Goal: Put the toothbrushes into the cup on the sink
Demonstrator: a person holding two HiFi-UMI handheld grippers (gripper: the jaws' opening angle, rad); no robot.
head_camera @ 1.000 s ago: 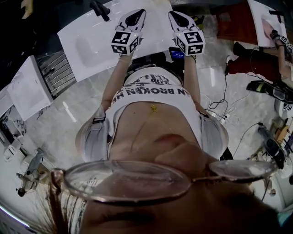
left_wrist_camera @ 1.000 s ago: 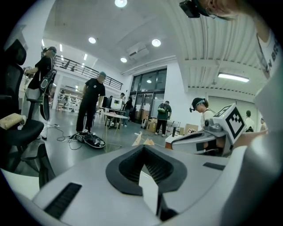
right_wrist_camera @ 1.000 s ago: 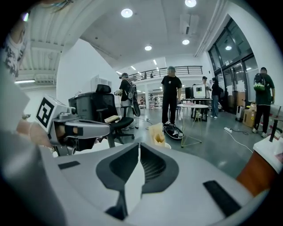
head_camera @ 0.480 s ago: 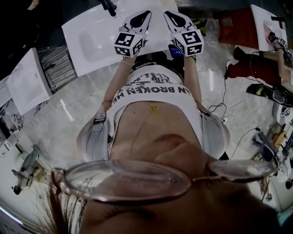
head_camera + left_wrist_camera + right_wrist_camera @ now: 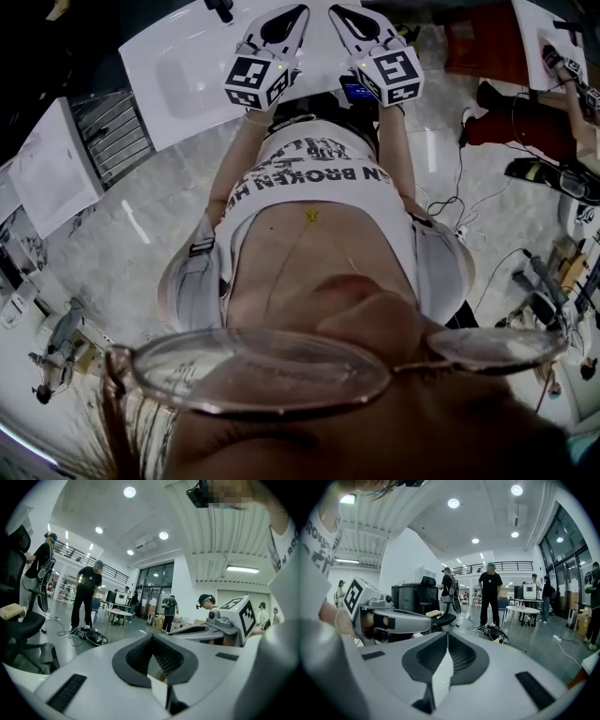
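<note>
In the head view my two grippers are held side by side over the front of the white sink top. Both point away from my body. The left gripper has its jaws together, and nothing shows between them. The right gripper is shut and empty too. The left gripper view looks out level across its closed tips into the hall, as does the right gripper view. A black tap stands at the sink's far edge. No toothbrush or cup shows in any view.
A second white panel leans at the left beside a metal rack. Cables and gear lie on the floor at the right. People stand in the hall, with an office chair and tables.
Both grippers have moved up the head view, farther out over the sink, and their tips now stand closer together. Their jaws look the same.
</note>
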